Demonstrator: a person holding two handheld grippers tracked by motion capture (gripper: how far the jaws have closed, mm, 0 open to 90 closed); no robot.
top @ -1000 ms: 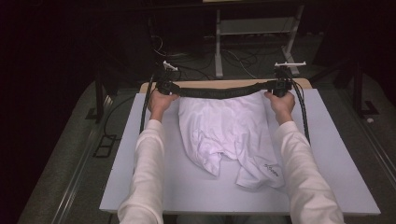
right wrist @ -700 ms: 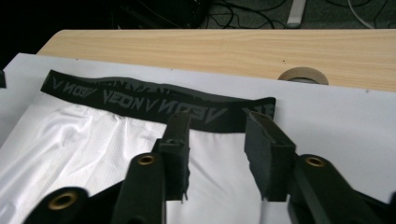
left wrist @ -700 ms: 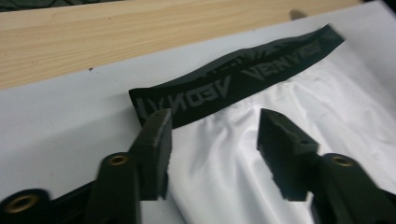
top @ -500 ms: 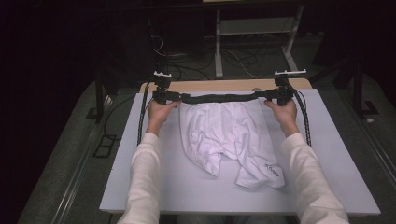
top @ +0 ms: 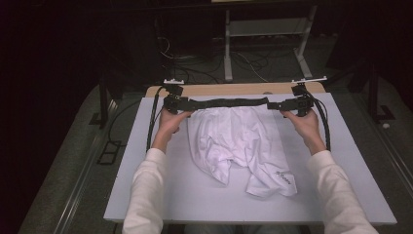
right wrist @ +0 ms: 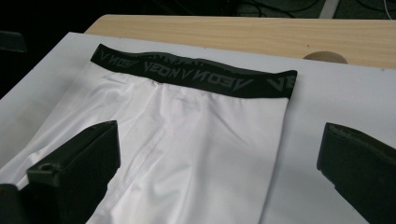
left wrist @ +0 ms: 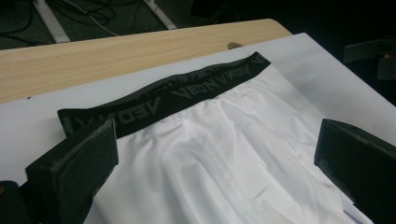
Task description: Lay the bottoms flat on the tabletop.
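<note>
Both forearms reached forward, left gripper point(top: 184, 103) and right gripper point(top: 278, 105) at the waistband point(top: 228, 102) ends (jaws spread, gripping nothing), white shorts point(top: 243, 141) flat on the surface point(top: 160, 195).

The small print on the white shorts' point(top: 243, 146) lower hem is too tiny to read in the high view. In the left gripper view the bottom edge cuts off the shorts' legs, and the left tongs' point(left wrist: 215, 158) near jaw covers the waistband's point(left wrist: 173, 95) end (lettering there is lost). In the right gripper view the counter's point(right wrist: 327, 107) far corners run out of frame.
</note>
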